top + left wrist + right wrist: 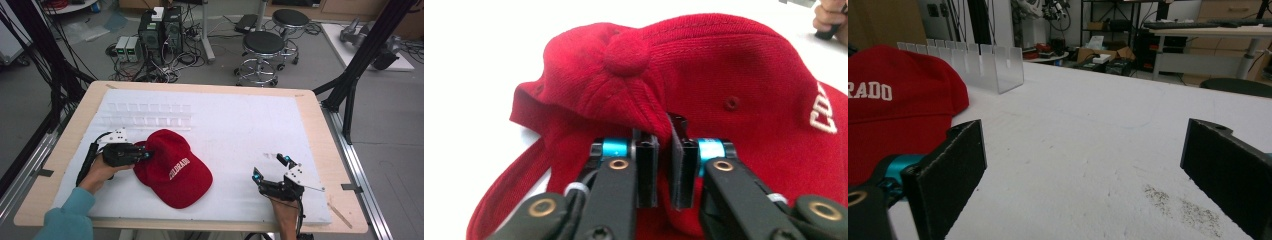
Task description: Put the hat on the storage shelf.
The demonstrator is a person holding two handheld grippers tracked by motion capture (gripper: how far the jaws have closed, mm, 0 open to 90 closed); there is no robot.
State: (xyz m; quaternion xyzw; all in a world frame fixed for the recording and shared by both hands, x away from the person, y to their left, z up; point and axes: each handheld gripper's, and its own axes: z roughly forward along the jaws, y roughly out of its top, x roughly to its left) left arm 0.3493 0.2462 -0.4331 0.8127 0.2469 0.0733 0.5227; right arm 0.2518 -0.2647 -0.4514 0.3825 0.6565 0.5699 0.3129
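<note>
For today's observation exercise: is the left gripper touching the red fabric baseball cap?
Touching. In the left gripper view, the left gripper has its black jaws nearly shut, pinching a fold of the red fabric baseball cap.

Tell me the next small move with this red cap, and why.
Probably lift the left tongs slightly. They are pinched on a fold of the red cap near its crown, while the right tongs sit open on the white mat, apart from the cap.

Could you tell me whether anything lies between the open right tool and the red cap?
Nothing visible does: only bare white table surface separates the right tool from the red cap, whose crown the left tool pinches.
</note>
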